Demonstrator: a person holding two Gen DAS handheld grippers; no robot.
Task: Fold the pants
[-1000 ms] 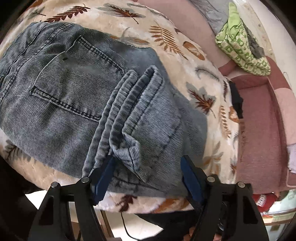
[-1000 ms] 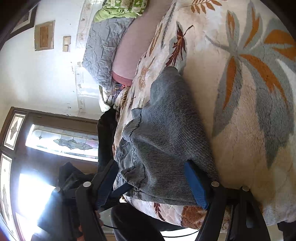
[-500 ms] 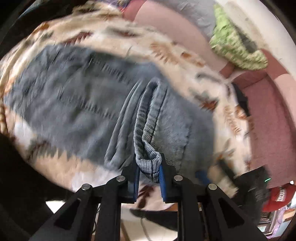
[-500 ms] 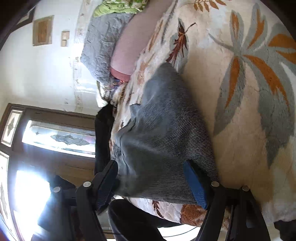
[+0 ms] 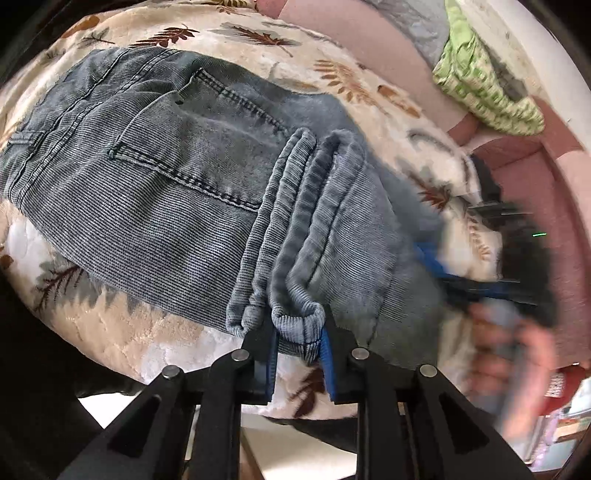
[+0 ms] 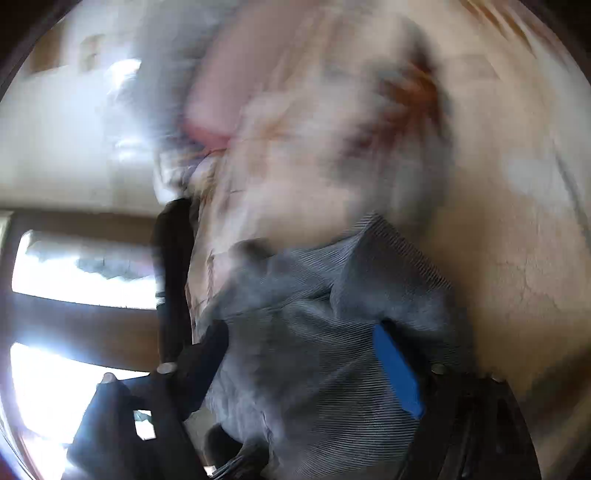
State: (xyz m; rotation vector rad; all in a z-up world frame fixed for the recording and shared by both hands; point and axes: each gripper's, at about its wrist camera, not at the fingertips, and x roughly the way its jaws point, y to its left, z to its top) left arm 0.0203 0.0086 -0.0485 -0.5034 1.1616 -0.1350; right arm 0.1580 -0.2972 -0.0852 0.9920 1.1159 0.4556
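Note:
Grey-blue corduroy pants [image 5: 166,177] lie folded on a cream leaf-patterned blanket [image 5: 147,332], back pocket up, both leg ends on top. My left gripper [image 5: 298,332] has the near leg cuff [image 5: 297,321] between its blue pads. The pads press on it, though the jaws are opening slightly. In the left wrist view my right gripper [image 5: 443,273] is a blur at the pants' right edge, held by a person's hand [image 5: 517,350]. In its own blurred view the right gripper [image 6: 299,332] stands open, with the pants [image 6: 314,369] lying between its fingers but not pinched.
A green patterned cloth [image 5: 484,92] and a grey quilt [image 5: 417,22] lie on the pink sofa [image 5: 524,177] behind the blanket. A dark garment [image 6: 173,258] hangs at the blanket's edge. Bright windows [image 6: 74,273] fill the left of the right wrist view.
My left gripper went from wide open around the leg cuff to shut on it. The right gripper swept fast across the pants, blurring its view, and entered the left wrist view.

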